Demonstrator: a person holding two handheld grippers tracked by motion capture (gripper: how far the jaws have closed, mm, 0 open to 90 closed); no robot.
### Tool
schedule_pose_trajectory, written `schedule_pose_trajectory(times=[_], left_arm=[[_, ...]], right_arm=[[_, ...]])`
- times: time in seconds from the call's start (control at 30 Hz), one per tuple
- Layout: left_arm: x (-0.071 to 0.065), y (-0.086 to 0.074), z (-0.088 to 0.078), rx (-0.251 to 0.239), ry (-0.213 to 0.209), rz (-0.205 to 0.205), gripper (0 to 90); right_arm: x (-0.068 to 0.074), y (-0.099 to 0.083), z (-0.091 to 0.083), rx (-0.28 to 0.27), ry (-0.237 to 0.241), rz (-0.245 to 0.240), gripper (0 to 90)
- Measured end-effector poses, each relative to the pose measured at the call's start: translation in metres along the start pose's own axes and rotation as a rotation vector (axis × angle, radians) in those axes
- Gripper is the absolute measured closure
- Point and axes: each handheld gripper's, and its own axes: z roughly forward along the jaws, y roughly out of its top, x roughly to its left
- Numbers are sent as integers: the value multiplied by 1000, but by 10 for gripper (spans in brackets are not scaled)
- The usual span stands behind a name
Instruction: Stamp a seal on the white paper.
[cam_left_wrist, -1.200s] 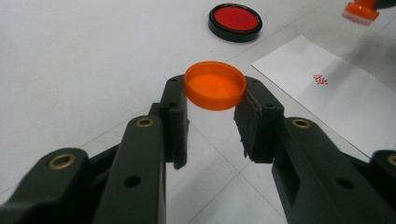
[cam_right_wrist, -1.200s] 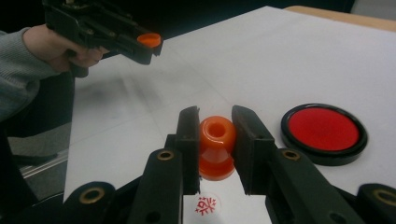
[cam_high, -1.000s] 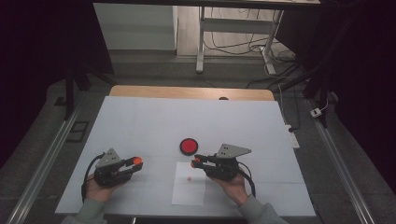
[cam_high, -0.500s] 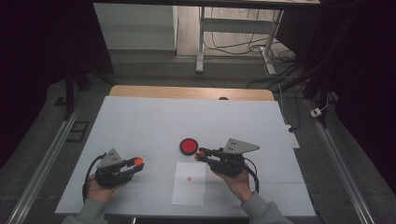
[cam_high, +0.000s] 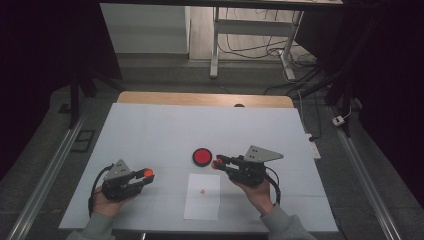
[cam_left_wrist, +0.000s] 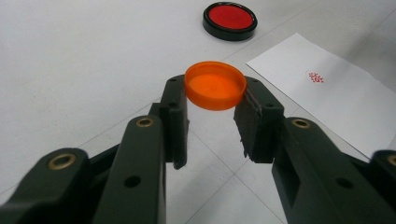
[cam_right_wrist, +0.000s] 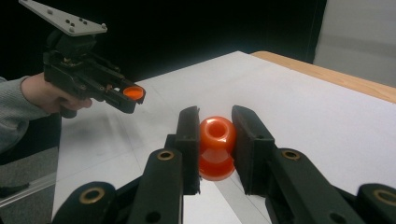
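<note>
Right gripper (cam_high: 218, 161) shifted toward ink pad (cam_high: 202, 156), clamping orange stamp (cam_right_wrist: 216, 145); left gripper (cam_high: 146, 173) clamping orange cap (cam_left_wrist: 215, 85).

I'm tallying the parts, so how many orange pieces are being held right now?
2. An orange cap is clamped in the left gripper, and an orange stamp is clamped in the right gripper, beside the red ink pad. Others could be hidden.

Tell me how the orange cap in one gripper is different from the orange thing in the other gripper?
The orange cap is flat and shallow like a lid, while the orange stamp is tall and knob-shaped with a hole at its end. The left hand-held gripper pinches the cap by its rim; the right hand-held gripper squeezes the stamp by its sides. Both are glossy orange plastic and held off the table.
</note>
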Motion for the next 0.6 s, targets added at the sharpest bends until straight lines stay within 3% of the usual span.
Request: schedule_pose_trajectory(times=[0.6], left_arm=[[-2, 2, 0, -5, -2, 4, 654]], right_arm=[[-2, 0, -1, 4, -11, -5, 727]])
